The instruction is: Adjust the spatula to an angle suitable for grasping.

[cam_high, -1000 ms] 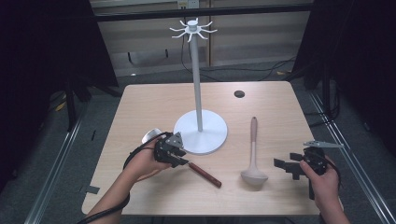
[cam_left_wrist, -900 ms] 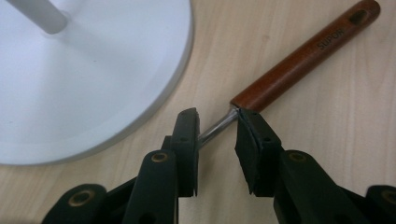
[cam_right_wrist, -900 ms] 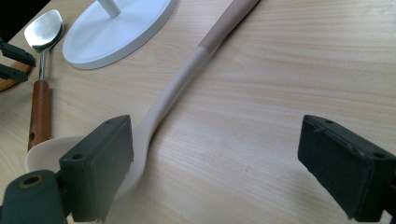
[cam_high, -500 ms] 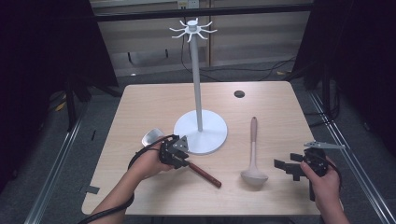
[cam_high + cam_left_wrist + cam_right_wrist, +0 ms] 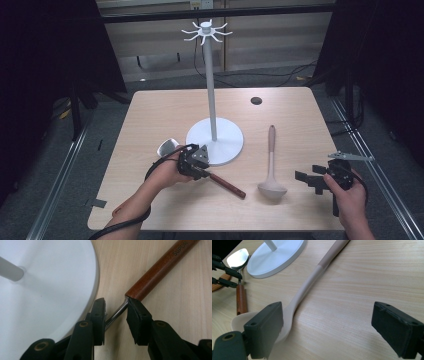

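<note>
Two utensils lie on the table (image 5: 165,110) in the high view. The steel spoon (image 5: 227,184) sits under the left gripper (image 5: 201,169), its shiny bowl behind the gripper and its dark wooden handle running out ahead of the jaws. A stand base (image 5: 227,142) lies just beside that gripper. The right gripper (image 5: 307,180) rests well apart, with a pale wooden ladle (image 5: 271,150) just ahead of its jaws.

From the left gripper view, the left gripper (image 5: 116,306) has closed to a narrow gap around the thin metal shank (image 5: 117,312), right where it meets the wooden handle (image 5: 160,267). The shank crosses the gap slantwise and both pads appear to touch it. Bare steel is stiff but slick and thin, so it would likely twist or slide there. The round wooden handle just ahead offers a thicker, less slippery hold. The spoon looks light, with weight at both ends.

Seen in the right gripper view, the right gripper (image 5: 327,315) stands wide open, holding nothing. The ladle (image 5: 312,282) passes beside its one jaw, and the spoon (image 5: 241,298) lies farther off.
</note>
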{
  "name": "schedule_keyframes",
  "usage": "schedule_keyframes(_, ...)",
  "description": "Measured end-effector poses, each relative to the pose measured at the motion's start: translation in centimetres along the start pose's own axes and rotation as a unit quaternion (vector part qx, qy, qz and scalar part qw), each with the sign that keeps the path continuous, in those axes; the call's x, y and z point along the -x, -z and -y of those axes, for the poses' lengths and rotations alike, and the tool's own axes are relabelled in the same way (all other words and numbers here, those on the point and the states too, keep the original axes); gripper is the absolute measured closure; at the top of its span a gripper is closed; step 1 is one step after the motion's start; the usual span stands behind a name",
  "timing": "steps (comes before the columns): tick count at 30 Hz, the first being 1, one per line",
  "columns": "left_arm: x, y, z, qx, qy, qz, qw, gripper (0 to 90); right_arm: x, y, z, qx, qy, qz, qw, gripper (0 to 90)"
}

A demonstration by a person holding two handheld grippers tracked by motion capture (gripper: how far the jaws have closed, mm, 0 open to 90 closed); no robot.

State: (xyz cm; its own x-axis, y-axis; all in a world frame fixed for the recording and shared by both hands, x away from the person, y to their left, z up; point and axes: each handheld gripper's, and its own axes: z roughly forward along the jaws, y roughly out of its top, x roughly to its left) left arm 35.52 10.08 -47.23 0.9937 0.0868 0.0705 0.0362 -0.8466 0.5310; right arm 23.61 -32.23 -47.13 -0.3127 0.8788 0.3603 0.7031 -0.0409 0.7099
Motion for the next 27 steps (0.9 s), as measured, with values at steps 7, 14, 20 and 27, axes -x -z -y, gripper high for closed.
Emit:
schedule_keyframes(7, -0.2, -0.8, -1.0, 0.004, 0.002, -0.006, 1.0, 67.1, 0.0, 0.1, 0.0, -0.001, -0.005, 0.0, 1.0, 10.2)
schedule_keyframes(14, -0.8, -0.8, -1.8, -0.019, -0.028, 0.004, 0.9994, 62.4, 0.2, 0.4, 0.0, 0.005, -0.008, -0.001, 1.0, 10.2)
schedule_keyframes(20, -1.1, -0.4, -1.5, -0.021, -0.03, 0.011, 0.9993, 62.0, 0.5, 0.5, 0.1, 0.007, -0.013, -0.003, 0.9999, 10.2)
schedule_keyframes(27, -1.7, 0.2, -0.2, -0.043, -0.03, 0.0, 0.9986, 60.5, 0.5, 0.4, 0.1, 0.007, -0.013, -0.003, 0.9999, 10.2)
